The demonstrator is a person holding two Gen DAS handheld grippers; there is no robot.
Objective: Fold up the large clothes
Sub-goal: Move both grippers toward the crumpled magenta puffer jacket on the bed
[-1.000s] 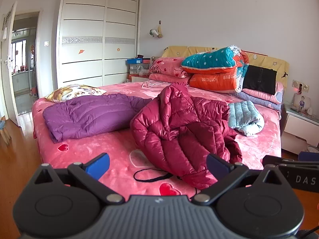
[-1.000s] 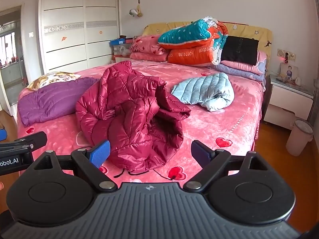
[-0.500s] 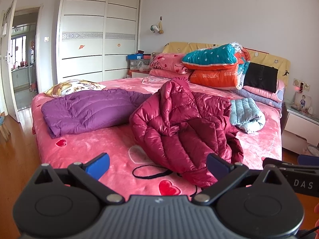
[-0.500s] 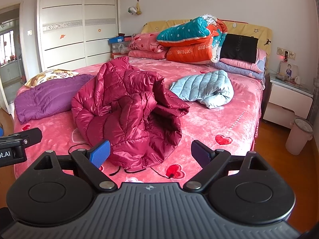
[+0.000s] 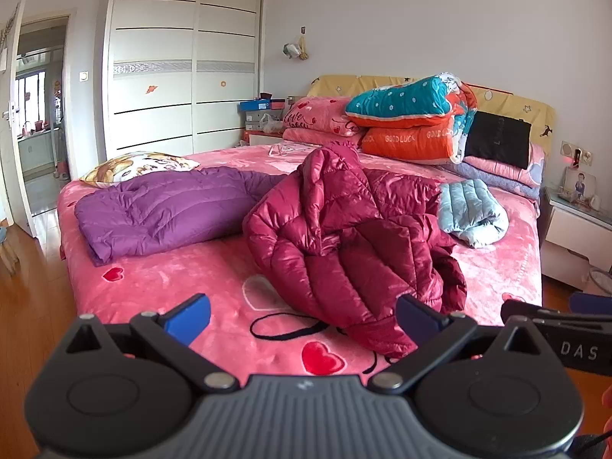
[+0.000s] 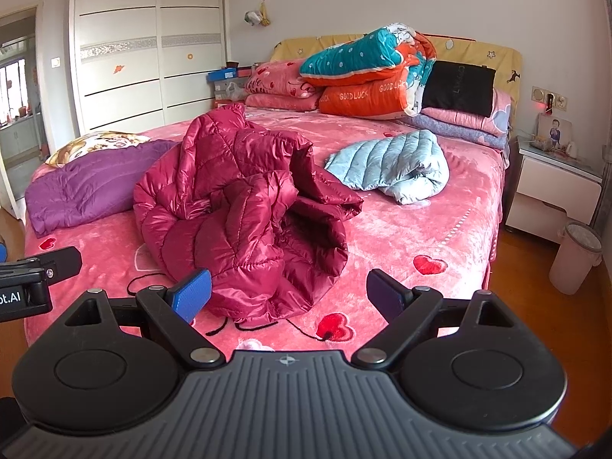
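Note:
A crumpled dark red down jacket (image 5: 352, 237) (image 6: 248, 206) lies heaped in the middle of the pink bed (image 5: 172, 283) (image 6: 440, 229). Left of it rests a purple down jacket (image 5: 160, 210) (image 6: 88, 187), laid flatter. A light blue down jacket (image 5: 472, 210) (image 6: 394, 164) sits bunched to the right. My left gripper (image 5: 302, 315) hovers open just short of the bed's foot, facing the red jacket's hem. My right gripper (image 6: 288, 294) is also open, close to the red jacket's lower edge, holding nothing.
Folded quilts and pillows (image 5: 413, 122) (image 6: 367, 72) are stacked at the headboard. A patterned cushion (image 5: 141, 162) lies at the bed's left corner. A white nightstand (image 6: 554, 187) and a bin (image 6: 577, 256) stand right of the bed; a wardrobe (image 5: 183, 69) and a doorway are left.
Both grippers have moved closer to the bed and the red jacket, which now looms larger. Both stay open; the clothes have not moved.

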